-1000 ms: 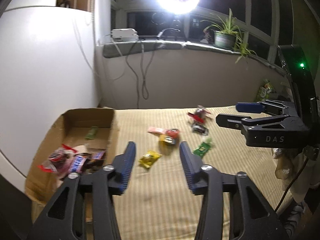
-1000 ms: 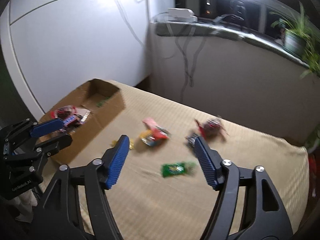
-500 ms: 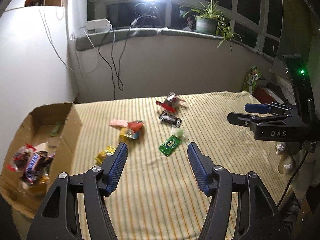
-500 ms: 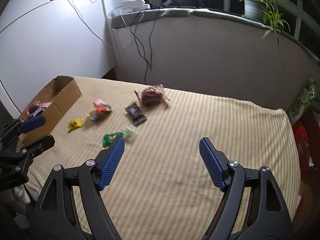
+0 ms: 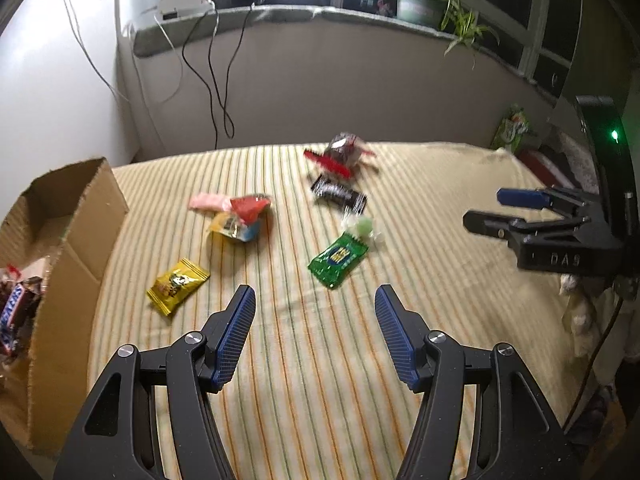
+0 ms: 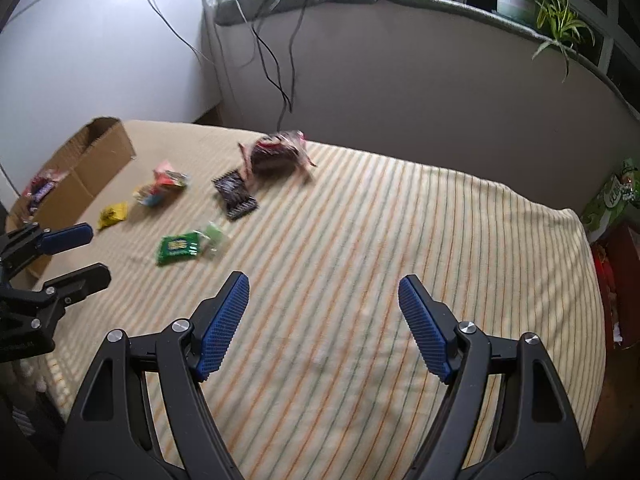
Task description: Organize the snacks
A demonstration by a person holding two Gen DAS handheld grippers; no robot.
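Observation:
Several snacks lie on a striped cloth. A yellow packet point(image 5: 177, 286), a green packet point(image 5: 338, 258), a black bar point(image 5: 339, 196), a red wrapped snack point(image 5: 340, 156) and a red-yellow-pink pile point(image 5: 238, 216) show in the left wrist view. A cardboard box point(image 5: 76, 236) at the left holds candy bars. My left gripper point(image 5: 316, 336) is open and empty, hovering before the green packet. My right gripper point(image 6: 322, 326) is open and empty over bare cloth; the green packet point(image 6: 178, 247) lies to its left.
A grey wall with hanging cables point(image 5: 216, 80) runs behind the cloth. A potted plant point(image 5: 424, 4) stands on the ledge. A green bag point(image 6: 614, 196) and red items sit past the cloth's right edge. The right gripper point(image 5: 520, 212) shows at the right of the left wrist view.
Both grippers have swung to the right, away from the box. The box has slid to the left edge of both views. Both stay open and empty.

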